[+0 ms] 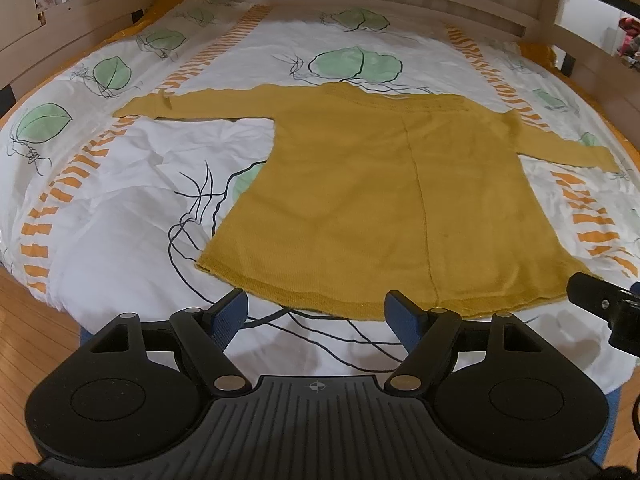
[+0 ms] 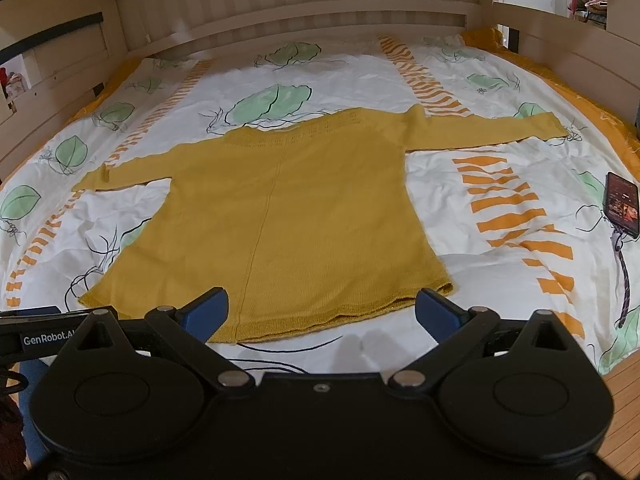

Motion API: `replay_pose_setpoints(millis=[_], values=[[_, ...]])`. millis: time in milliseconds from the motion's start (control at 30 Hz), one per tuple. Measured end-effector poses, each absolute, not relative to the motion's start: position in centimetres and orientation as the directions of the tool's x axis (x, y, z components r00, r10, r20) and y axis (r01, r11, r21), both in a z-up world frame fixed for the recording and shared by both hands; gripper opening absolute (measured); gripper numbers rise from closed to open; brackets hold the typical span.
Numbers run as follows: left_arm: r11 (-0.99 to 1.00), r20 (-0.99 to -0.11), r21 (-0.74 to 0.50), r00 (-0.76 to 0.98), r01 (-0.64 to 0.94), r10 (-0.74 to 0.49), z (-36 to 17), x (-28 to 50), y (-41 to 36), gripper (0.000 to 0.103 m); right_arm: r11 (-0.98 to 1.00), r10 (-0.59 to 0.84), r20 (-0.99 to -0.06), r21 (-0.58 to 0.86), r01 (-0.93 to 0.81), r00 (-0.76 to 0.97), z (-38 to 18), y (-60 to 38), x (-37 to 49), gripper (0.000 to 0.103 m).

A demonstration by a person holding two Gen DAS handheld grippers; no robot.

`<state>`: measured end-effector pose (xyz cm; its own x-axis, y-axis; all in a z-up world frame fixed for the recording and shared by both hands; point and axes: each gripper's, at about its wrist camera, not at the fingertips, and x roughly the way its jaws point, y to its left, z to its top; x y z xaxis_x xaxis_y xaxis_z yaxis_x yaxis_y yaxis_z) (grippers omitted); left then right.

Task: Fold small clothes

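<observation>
The mustard sweater (image 1: 360, 200) lies flat and fully spread on the bed (image 1: 120, 240), sleeves out toward nine and three o'clock, hem nearest the person. Nothing is folded yet, so I'd say the whole job remains. The left gripper (image 1: 316, 312) and right gripper (image 2: 322, 312) both hang wide and empty at six o'clock, just short of the hem. A phone (image 2: 622, 204) rests at three o'clock.

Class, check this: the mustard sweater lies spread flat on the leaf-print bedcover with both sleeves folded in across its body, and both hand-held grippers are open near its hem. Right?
Not quite. The sleeves are not folded in: both wrist views show the mustard sweater with sleeves stretched outward on the leaf-print bedcover. The rest holds: the left hand-held gripper and right hand-held gripper are open near the hem.
</observation>
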<state>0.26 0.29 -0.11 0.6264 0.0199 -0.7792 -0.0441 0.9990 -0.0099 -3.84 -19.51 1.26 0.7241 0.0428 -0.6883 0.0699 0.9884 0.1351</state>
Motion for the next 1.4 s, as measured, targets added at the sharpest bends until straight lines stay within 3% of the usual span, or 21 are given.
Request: replay_pose_setpoints(millis=[1400], values=[[0.999,-0.779,-0.005,0.627,-0.043,0.023,-0.24,0.2,0.26,0.074,0.989,0.052,-0.696,0.135,0.059,0.716,1.06,-18.95,-3.87,0.1]])
